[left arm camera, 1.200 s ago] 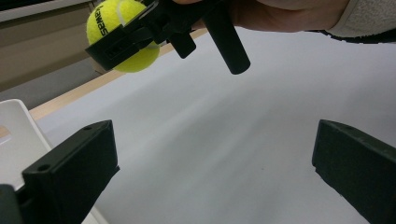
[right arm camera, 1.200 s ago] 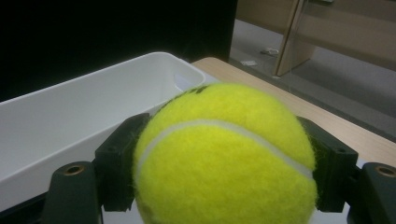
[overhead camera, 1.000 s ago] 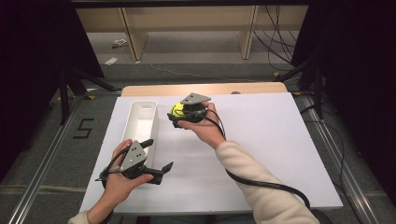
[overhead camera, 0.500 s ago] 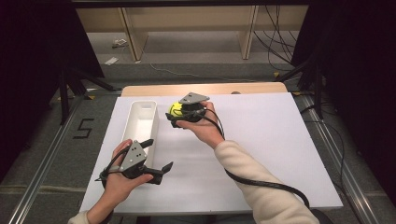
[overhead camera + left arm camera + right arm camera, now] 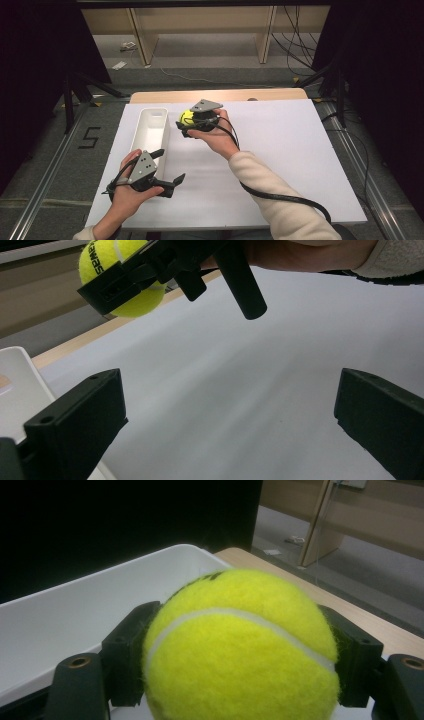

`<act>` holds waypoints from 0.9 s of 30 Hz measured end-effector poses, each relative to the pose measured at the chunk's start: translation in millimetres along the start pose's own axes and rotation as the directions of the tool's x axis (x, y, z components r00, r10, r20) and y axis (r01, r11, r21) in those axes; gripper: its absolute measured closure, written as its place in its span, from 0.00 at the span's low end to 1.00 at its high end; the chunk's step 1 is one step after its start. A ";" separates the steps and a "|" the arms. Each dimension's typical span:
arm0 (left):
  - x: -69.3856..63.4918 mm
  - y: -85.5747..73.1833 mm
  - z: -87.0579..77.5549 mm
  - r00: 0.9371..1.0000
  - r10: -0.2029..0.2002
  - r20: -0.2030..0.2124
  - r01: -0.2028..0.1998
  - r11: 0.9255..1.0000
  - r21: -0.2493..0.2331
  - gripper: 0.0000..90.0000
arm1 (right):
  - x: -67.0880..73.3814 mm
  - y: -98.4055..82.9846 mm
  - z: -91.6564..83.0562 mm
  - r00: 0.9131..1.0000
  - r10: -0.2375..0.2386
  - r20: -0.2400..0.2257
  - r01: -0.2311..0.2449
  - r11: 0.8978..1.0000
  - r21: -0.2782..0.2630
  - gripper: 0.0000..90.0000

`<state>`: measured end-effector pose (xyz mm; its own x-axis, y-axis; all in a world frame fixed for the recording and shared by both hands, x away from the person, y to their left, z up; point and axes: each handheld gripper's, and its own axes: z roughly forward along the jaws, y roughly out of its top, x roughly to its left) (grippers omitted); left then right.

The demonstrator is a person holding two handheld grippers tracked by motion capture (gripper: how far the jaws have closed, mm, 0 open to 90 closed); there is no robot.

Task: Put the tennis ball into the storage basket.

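Observation:
A yellow tennis ball is clamped between the jaws of my right gripper, held above the table just right of a long white bin. My left gripper rests low near the front left of the white board, beside the bin's near end, jaws wide apart with nothing between them. In the left gripper view the right gripper and ball hang above and ahead.
A white board covers the table, with a wooden strip along its far edge. Wooden shelving legs and cables lie on the floor beyond. Dark stands flank both sides.
My right gripper has carried the ball slightly left, toward the bin. The left gripper has stayed where it was.

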<state>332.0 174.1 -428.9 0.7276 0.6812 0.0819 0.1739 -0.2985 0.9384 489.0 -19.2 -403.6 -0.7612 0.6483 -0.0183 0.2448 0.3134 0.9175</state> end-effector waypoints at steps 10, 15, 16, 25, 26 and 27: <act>-0.2 0.0 0.2 1.000 0.001 0.001 -0.001 1.000 0.000 0.00 | 2.2 0.9 -0.4 1.000 -0.005 -0.004 0.005 1.000 -0.003 0.30; -0.2 -0.1 0.1 1.000 0.000 0.001 0.000 1.000 0.001 0.00 | 3.5 0.9 -0.1 1.000 -0.005 -0.009 0.005 1.000 0.000 0.30; -0.1 -0.1 0.1 1.000 0.001 0.001 -0.001 1.000 0.002 0.00 | 3.7 1.0 0.0 1.000 -0.006 -0.009 0.006 1.000 -0.001 0.30; -0.4 -0.1 0.4 1.000 0.001 0.002 -0.001 1.000 0.000 0.00 | 6.2 2.2 -0.3 1.000 -0.009 -0.014 0.009 1.000 -0.003 0.30; -0.4 -0.1 0.4 1.000 0.002 0.002 -0.002 1.000 0.000 0.00 | 6.6 2.5 -0.5 1.000 -0.009 -0.015 0.008 1.000 -0.004 0.30; -0.4 -0.1 0.4 1.000 0.002 0.003 -0.002 1.000 0.000 0.00 | 6.9 2.8 -0.6 1.000 -0.009 -0.016 0.009 1.000 -0.005 0.30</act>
<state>332.0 173.6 -429.1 0.7297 0.6787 0.0829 0.1726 -0.3001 0.9382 484.1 -14.2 -400.9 -0.7728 0.6343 -0.0203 0.2349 0.3157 0.9193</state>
